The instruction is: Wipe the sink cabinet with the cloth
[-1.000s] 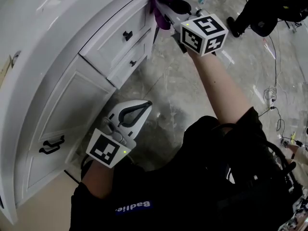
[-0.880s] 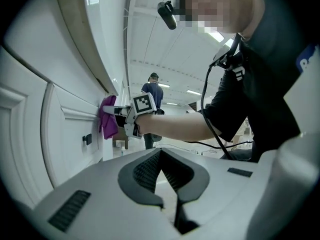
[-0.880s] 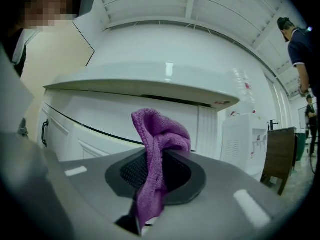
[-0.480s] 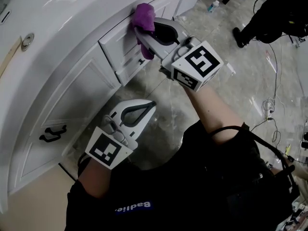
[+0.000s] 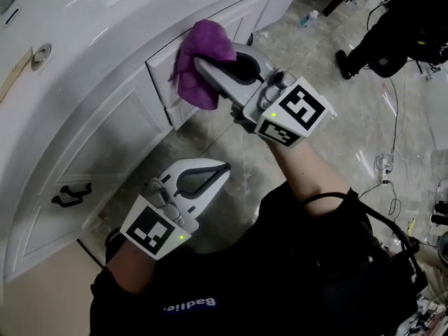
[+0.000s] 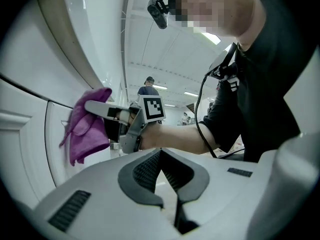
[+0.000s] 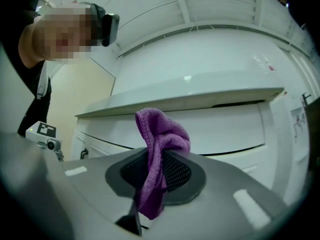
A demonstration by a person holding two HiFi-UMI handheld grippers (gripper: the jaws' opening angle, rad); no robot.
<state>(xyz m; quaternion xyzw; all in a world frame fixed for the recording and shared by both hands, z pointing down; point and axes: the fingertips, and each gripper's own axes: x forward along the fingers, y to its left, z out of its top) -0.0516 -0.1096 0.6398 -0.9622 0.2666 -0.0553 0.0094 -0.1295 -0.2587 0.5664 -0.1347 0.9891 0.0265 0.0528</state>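
A purple cloth [image 5: 198, 60] is pinched in my right gripper [image 5: 208, 72] and pressed against the white sink cabinet's [image 5: 105, 135] upper drawer front, just under the countertop edge. In the right gripper view the cloth [image 7: 161, 134] bunches up out of the shut jaws of the right gripper [image 7: 156, 154], with the cabinet front [image 7: 225, 121] right behind it. My left gripper [image 5: 221, 166] hangs lower, away from the cabinet, shut and empty. From the left gripper view I see its own tips [image 6: 161, 153] closed, and beyond them the cloth [image 6: 84, 130] against the cabinet.
Black handles [image 5: 70, 194] sit on the lower door. A round fitting [image 5: 40, 57] lies in the countertop. A person in black [image 5: 395, 26] stands at the top right. Cables [image 5: 390, 142] and a small bottle [image 5: 309, 17] lie on the marble floor.
My right gripper has carried the cloth along the cabinet front, leftward and nearer to me. The left gripper has barely moved.
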